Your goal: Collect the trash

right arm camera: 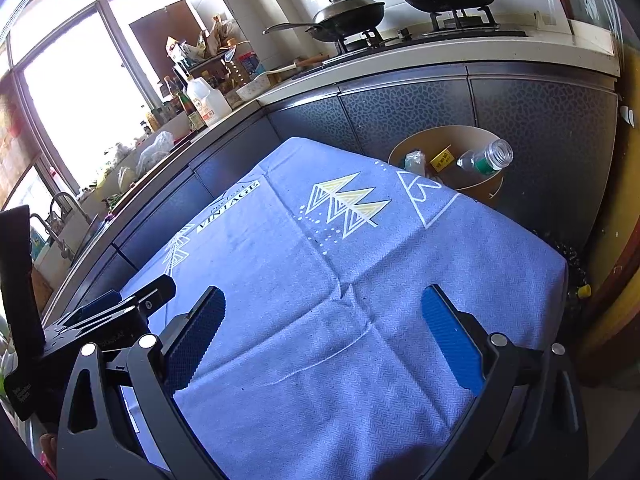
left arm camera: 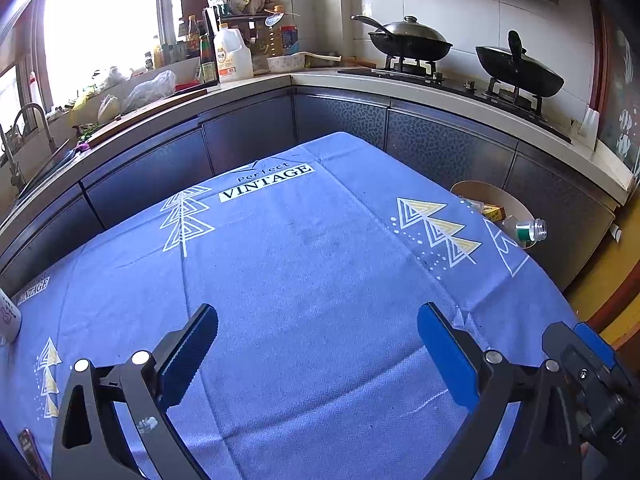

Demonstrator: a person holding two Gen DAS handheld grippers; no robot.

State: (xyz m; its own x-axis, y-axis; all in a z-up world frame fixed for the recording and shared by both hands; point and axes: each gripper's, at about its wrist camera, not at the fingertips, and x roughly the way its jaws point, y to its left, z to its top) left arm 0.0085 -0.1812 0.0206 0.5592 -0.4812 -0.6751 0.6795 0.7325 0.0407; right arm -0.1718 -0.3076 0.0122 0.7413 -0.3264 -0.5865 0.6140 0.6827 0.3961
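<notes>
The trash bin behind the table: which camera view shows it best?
The right wrist view. There the trash bin shows its open mouth with the plastic bottle and wrappers inside. In the left wrist view the tablecloth hides half of it.

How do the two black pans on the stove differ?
The left pan has a lid with a knob and a long handle pointing left toward the window. The right pan is uncovered, sits tilted on its burner, and its handle points up toward the camera. Both are dark woks, each on its own gas burner.
</notes>
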